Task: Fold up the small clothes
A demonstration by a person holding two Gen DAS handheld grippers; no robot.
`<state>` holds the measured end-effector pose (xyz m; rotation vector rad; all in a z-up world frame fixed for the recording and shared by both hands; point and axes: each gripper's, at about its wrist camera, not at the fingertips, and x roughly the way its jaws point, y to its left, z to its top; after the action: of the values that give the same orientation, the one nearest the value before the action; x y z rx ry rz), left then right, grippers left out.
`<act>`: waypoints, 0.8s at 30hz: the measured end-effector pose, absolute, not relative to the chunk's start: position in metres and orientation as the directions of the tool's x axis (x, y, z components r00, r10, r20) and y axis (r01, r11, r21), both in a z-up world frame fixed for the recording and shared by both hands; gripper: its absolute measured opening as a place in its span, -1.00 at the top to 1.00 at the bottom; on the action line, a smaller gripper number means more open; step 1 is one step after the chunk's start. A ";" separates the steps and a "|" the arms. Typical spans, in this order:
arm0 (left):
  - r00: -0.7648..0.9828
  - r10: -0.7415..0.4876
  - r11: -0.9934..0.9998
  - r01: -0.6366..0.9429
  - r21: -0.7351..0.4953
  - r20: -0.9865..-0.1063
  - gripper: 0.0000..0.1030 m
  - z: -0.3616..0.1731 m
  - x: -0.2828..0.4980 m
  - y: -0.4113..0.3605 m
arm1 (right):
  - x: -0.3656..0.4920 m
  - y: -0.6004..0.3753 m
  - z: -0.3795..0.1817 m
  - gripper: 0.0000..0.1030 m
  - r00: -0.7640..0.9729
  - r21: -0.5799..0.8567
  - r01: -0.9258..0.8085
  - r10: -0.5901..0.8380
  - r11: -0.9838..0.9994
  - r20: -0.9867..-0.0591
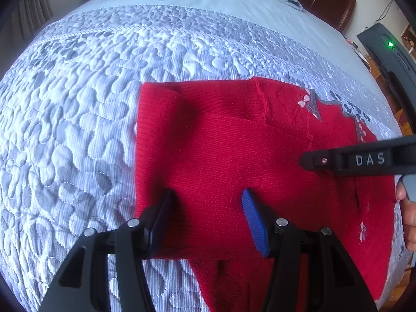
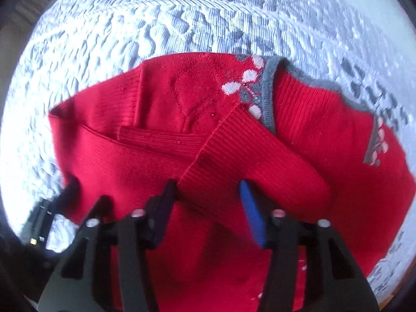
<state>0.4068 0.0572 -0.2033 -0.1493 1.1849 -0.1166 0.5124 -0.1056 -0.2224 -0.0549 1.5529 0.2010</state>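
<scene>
1. The quilted bedspread [image 1: 78, 109], blue-grey, fills the left side.
2. The left gripper [image 1: 206, 195] hovers over the red knit sweater [image 1: 221, 156] with its jaws apart and nothing pinched between them.
3. The sweater lies partly folded on the bedspread, sleeve [image 2: 249, 153] crossed over its body.
4. The right gripper [image 2: 208, 189] has its jaws apart astride the sleeve cuff; whether they pinch it cannot be told.

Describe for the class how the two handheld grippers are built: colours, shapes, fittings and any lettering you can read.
The left gripper has black angular plastic fingers with triangular cut-outs and silver round pins at the joints. One pad is ribbed blue, the other dark. The right gripper is built the same. Seen from the left wrist view, its black side carries raised white letters "DAS". No cables or sleeves show.
</scene>
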 end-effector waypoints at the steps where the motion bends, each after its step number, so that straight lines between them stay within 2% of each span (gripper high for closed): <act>1: 0.372 -0.169 0.984 0.012 -0.177 -0.913 -0.09 -0.203 0.407 0.058 | 0.510 -0.106 -0.219 0.79 0.021 0.081 -0.174 0.086 0.981 -0.996; 2: 0.371 -0.169 0.984 0.012 -0.177 -0.913 -0.09 -0.203 0.407 0.057 | 0.510 -0.112 -0.214 0.86 0.031 0.095 -0.173 0.102 0.980 -0.994; 5: 0.371 -0.168 0.984 0.008 -0.178 -0.913 -0.10 -0.203 0.407 0.057 | 0.502 -0.149 -0.192 0.89 0.064 0.232 -0.109 0.240 0.967 -0.969; 9: 0.370 -0.156 0.986 0.002 -0.167 -0.916 -0.10 -0.203 0.407 0.055 | 0.478 -0.213 -0.160 0.85 0.160 0.254 -0.089 0.266 0.963 -0.951; 11: 0.368 -0.146 0.987 -0.003 -0.159 -0.918 -0.10 -0.204 0.408 0.053 | 0.459 -0.261 -0.154 0.74 0.178 0.289 -0.038 0.291 0.957 -0.940; 13: 0.368 -0.136 0.989 -0.008 -0.150 -0.920 -0.11 -0.204 0.409 0.051 | 0.433 -0.297 -0.155 0.27 0.192 0.281 0.007 0.274 0.960 -0.942; 18: 0.365 -0.124 0.990 -0.023 -0.142 -0.923 -0.16 -0.205 0.413 0.049 | 0.388 -0.366 -0.178 0.25 0.187 0.323 0.126 0.297 0.938 -0.936; 20: 0.364 -0.138 0.987 -0.025 -0.158 -0.921 -0.24 -0.201 0.414 0.049 | 0.378 -0.380 -0.185 0.25 0.187 0.368 0.167 0.338 0.915 -0.923; 23: 0.373 -0.165 0.978 -0.060 -0.201 -0.913 -0.54 -0.186 0.404 0.055 | 0.382 -0.390 -0.198 0.21 0.184 0.449 0.183 0.418 0.874 -0.889; 24: 0.393 -0.174 0.972 -0.080 -0.222 -0.903 -0.64 -0.179 0.397 0.059 | 0.385 -0.389 -0.201 0.12 0.178 0.455 0.183 0.426 0.871 -0.887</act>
<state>0.3970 0.0591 -0.1793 -0.2450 1.1685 -0.0604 0.3849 -0.3893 -0.2015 0.5277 1.4002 0.1835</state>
